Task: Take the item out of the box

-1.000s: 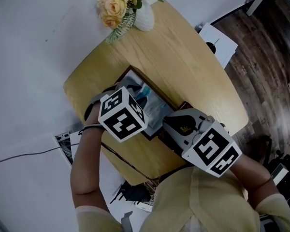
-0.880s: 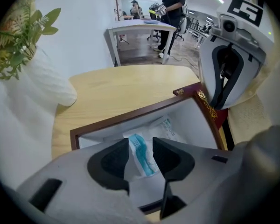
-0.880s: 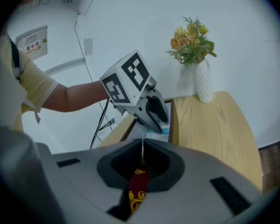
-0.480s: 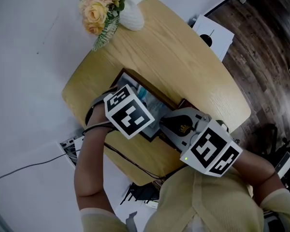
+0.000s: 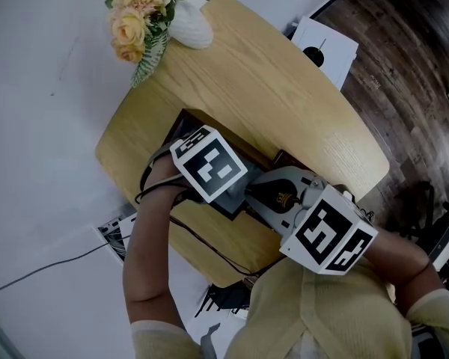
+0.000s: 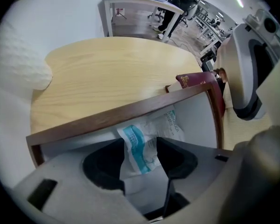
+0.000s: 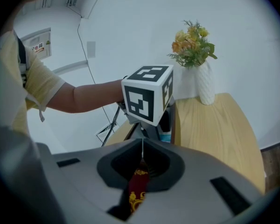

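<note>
Head view: a wooden bench [image 5: 284, 88] is carrying a white vase [image 5: 188, 28] of flowers [image 5: 131, 25] at its far end and a dark box [image 5: 182, 117] near the person. The left gripper [image 5: 213, 170] is hanging over the box and covering most of it. The right gripper [image 5: 278, 197] is sitting just beside it, at the box's near right edge, where the red lid [image 5: 284, 158] is standing up.

Left gripper view: the left gripper [image 6: 141, 155] is reaching down into the box [image 6: 112, 118], and its jaws are opening. A white packet [image 6: 151, 132] with teal print is lying inside the box against the pale lining, its near end sitting between the two jaws. The pads are not pressing on it. The lid [image 6: 196, 80] is rising at the box's far right corner, next to the grey body of the right gripper [image 6: 242, 73].

Right gripper view: the right gripper [image 7: 142, 160] is pinching its jaws together on the lid's [image 7: 137, 190] thin edge, which is showing a gold emblem. The left gripper's [image 7: 149, 99] marker cube is hovering just beyond, with the vase [image 7: 206, 85] farther back.
</note>
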A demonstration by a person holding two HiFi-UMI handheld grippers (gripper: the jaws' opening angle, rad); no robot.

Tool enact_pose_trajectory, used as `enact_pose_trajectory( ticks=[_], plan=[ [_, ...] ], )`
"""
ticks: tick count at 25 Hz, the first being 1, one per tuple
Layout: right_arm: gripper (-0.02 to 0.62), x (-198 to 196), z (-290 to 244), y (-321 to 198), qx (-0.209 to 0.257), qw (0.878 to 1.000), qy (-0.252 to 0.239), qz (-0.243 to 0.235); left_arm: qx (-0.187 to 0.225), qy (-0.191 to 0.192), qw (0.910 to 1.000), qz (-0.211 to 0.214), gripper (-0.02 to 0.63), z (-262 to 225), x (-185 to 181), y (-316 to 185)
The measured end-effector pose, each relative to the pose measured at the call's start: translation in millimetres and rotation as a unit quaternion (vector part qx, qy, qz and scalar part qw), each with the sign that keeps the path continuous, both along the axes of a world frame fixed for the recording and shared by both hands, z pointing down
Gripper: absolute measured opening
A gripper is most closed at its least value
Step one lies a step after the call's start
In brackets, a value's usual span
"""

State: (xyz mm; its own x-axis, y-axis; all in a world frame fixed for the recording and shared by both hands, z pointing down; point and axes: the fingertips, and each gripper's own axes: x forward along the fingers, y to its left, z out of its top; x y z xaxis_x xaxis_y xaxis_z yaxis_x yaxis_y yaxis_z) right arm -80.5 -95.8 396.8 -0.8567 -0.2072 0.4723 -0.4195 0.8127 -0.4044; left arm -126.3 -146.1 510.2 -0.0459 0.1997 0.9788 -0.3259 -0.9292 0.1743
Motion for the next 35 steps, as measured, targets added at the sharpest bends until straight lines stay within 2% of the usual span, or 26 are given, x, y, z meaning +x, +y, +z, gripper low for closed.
enact_pose_trajectory(
  ticks=[3,7,13,25,35],
  plan=[
    [0.031,3,1,-1,0.0,1.0,0.002,0.005,-0.004,0.012,0.9999,0.003,0.216,-1,3,2],
    [0.031,5,1,-3,0.0,1.0,0.003,0.009,-0.007,0.03,0.9995,-0.001,0.102,-3,7,3],
    [0.031,6,2,-3,0.001,1.0,0.005,0.012,-0.002,0.05,0.9986,-0.018,0.046,-7,5,3],
    [0.031,6,-6,10,0.012,1.0,0.003,0.015,0.055,0.08,0.9942,-0.045,0.029,-42,1,0],
    [0.031,5,-18,24,0.033,0.999,0.008,0.025,0.122,0.121,0.9826,-0.069,0.026,-89,0,-1]
  ],
)
